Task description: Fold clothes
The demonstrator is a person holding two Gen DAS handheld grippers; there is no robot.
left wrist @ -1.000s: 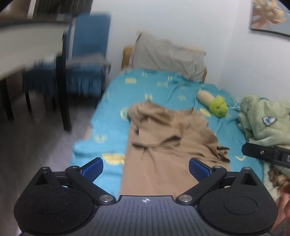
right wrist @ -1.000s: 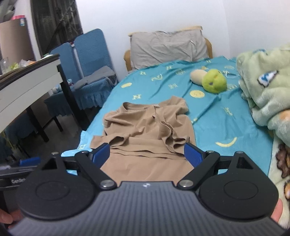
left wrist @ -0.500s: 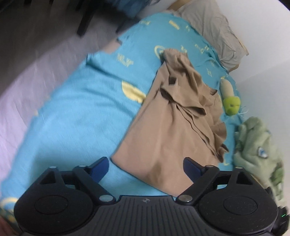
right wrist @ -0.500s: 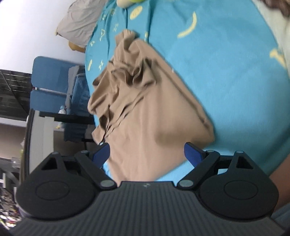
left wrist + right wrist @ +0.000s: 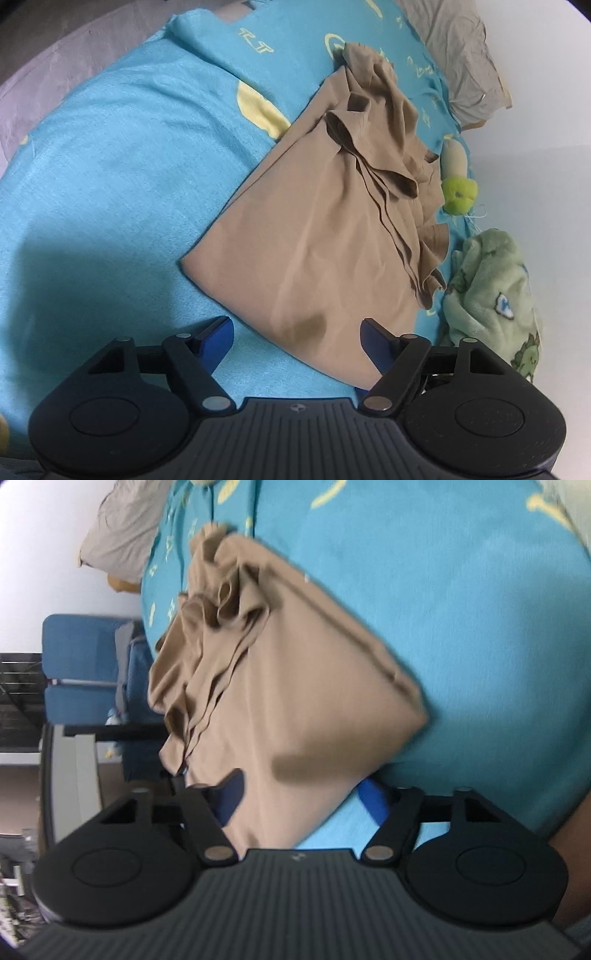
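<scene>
A tan shirt lies on the blue bedsheet, its lower part flat and its upper part bunched in folds. It also shows in the right wrist view. My left gripper is open just above the shirt's near hem, its blue pads either side of the hem's middle. My right gripper is open over the shirt's near corner, with cloth between its pads. The bedsheet shows in the right wrist view too.
A grey pillow lies at the head of the bed. A green and beige plush toy and a green fleece blanket lie by the wall. Blue chairs and a table stand beside the bed.
Both grippers have tilted down and come close to the shirt's near hem. The views went from level across the bed to looking down at the cloth. Both stayed open.
</scene>
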